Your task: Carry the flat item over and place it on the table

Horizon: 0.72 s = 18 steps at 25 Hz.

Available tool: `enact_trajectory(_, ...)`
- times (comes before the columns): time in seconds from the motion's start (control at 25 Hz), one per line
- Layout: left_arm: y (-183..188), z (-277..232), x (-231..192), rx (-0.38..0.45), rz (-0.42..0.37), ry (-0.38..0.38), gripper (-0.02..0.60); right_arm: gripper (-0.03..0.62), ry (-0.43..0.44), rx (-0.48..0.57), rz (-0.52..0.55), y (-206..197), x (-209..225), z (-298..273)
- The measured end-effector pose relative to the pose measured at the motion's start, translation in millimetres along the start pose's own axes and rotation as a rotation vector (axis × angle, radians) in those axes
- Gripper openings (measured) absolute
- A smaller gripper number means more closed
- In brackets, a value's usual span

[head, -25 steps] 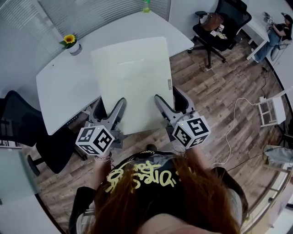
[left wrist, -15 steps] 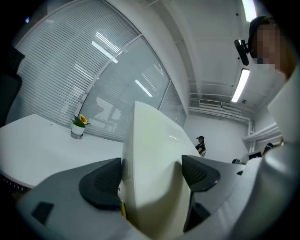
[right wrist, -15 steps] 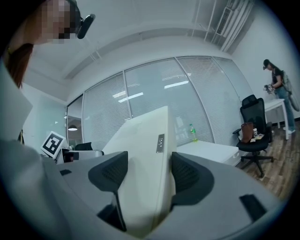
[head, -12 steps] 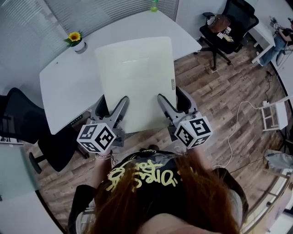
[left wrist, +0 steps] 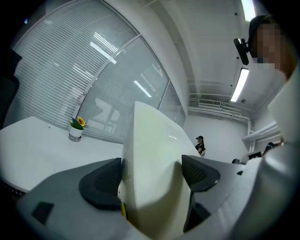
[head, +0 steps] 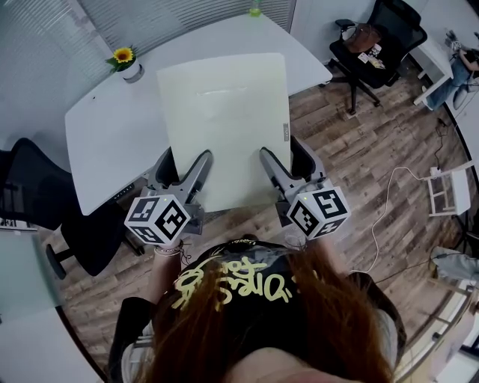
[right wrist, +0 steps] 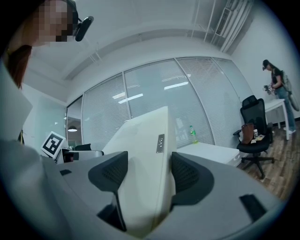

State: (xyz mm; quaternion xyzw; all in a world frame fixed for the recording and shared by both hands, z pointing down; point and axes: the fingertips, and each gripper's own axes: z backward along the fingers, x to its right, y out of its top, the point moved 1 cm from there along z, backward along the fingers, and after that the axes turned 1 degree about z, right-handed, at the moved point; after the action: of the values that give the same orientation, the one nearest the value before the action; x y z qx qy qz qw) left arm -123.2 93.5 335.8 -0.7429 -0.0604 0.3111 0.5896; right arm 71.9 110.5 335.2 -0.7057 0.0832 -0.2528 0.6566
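A flat cream-white panel [head: 223, 123] is held level in the air, its far part over the white table [head: 105, 142]. My left gripper [head: 185, 166] is shut on the panel's near edge at the left, and my right gripper [head: 284, 161] is shut on the near edge at the right. In the left gripper view the panel [left wrist: 152, 173] fills the gap between both dark pads [left wrist: 101, 180]. In the right gripper view the panel [right wrist: 145, 183] sits clamped between the pads [right wrist: 187, 176], with a small grey label on its side edge.
A small pot with a sunflower [head: 126, 61] stands at the table's far left and a green bottle [head: 255, 9] at its far edge. Black office chairs stand at the left [head: 34, 198] and upper right [head: 374, 41]. A person [head: 460, 63] is at the far right. A white cable [head: 385, 202] lies on the wooden floor.
The panel and both grippers have moved forward, further over the table. Both grips are unchanged.
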Motion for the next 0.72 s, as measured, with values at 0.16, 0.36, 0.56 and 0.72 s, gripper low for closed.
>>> enact_trajectory(0.16, -5.1, -3.5, 10.3, 0.012, -0.003, 0.004, 0.402, 0.295, 0.010, 0.002, 0.007, 1.5, 9.7, 7.1)
enact_trajectory(0.36, -14.9, -1.2, 16.4, 0.009, -0.002, 0.020, 0.402, 0.295, 0.025, -0.008, 0.001, -4.6, 14.5, 14.7)
enact_trajectory(0.56, -20.0, -4.4, 14.2, -0.011, 0.008, 0.031, 0.402, 0.295, 0.024, -0.021, -0.020, -10.8, 19.0, 12.7)
enact_trajectory(0.72, -19.0, -12.4, 2.4, -0.010, -0.004, 0.033, 0.402, 0.295, 0.023, -0.022, -0.023, -16.1, 21.4, -1.4)
